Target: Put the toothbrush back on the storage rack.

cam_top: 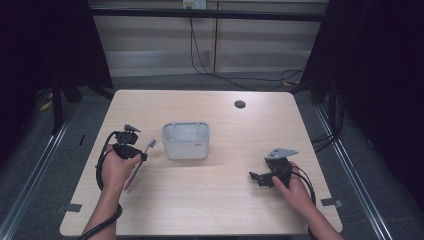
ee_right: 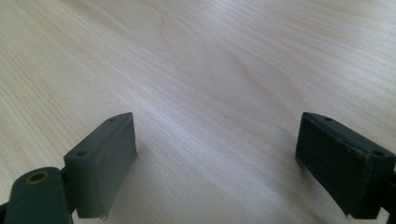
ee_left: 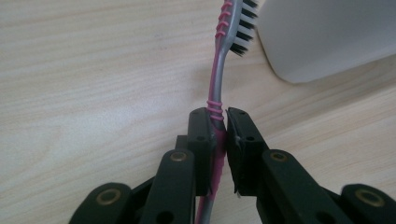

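My left tool point(cam_top: 142, 156) is clamped on the toothbrush point(cam_top: 139, 164), its two jaws pressed against the pink and grey handle just below a band of pink ribs. In the left gripper view the toothbrush point(ee_left: 217, 100) runs straight up out of the left tool point(ee_left: 222, 122), with the black and white bristles at the far end, facing the white tub point(ee_left: 327, 32) that sits just beyond and to the right of the head. I cannot tell whether the bristles touch the tub's wall. From above, the rest of the handle trails back under my left hand point(cam_top: 117, 167) and lies low over the desk point(cam_top: 210, 210). The tub point(cam_top: 185, 141) stands upright just to the right of the left tool, open at the top.

My right tool point(cam_top: 257, 177) sits well apart from all this, far to the right of the tub, held low in my right hand point(cam_top: 295, 190). Its jaws stand wide in the right gripper view, with bare desk point(ee_right: 210, 70) between them and nothing gripped.
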